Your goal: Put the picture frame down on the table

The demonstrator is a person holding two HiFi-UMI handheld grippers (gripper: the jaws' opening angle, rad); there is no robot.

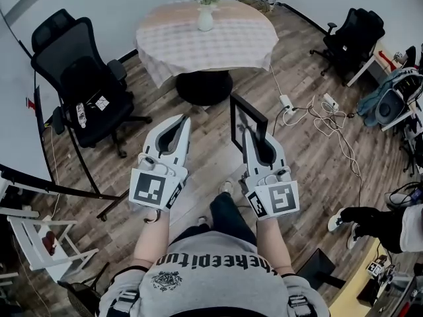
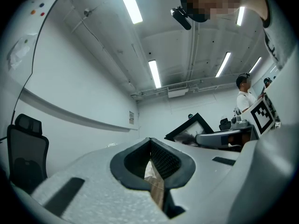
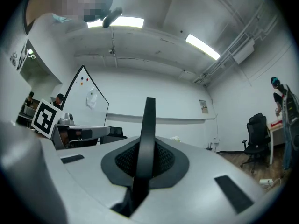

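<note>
While it hangs upright: black rectangular picture frame (image 1: 248,119), clamped in right hand-held gripper (image 1: 251,134).
Left hand-held gripper (image 1: 180,123): together, empty.
Advice: lower gently onto far round cloth-covered table (image 1: 241,45), avoiding white vase (image 1: 205,18).

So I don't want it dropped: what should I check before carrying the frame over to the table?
1. Grip: the right gripper is shut on the edge of the black rectangular picture frame: ok.
2. Spare gripper: the left gripper is shut with nothing in it: ok.
3. Landing spot: the round table with a checked cloth shows bare cloth around the white flower vase: ok.
4. Frame over the table: it hangs above the wooden floor, short of the table: not ok.
5. White floor cables lie right of the path: ok.
6. Frame's back stand: cannot tell.
</note>
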